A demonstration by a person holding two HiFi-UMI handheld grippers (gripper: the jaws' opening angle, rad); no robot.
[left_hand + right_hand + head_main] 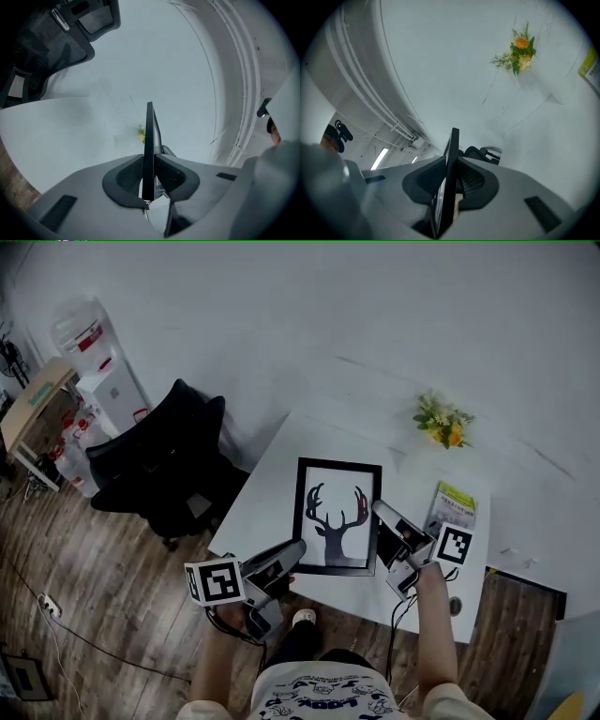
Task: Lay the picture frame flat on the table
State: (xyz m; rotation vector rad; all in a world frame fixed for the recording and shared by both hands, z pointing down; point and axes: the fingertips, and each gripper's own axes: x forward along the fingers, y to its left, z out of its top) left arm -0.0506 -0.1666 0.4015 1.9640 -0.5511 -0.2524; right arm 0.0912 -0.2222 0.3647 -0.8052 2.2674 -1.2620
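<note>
The picture frame [337,517] is clamped edge-on in the jaws of the left gripper [149,174] and the right gripper [450,185]. Print on the booklet [455,503] near the right jaws cannot be read.

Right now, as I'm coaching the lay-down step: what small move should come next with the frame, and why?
Probably lower both grippers together until the picture frame lies flat on the table. The left gripper and right gripper each clamp an edge of it over the tabletop, and I cannot tell whether its back touches down yet.
</note>
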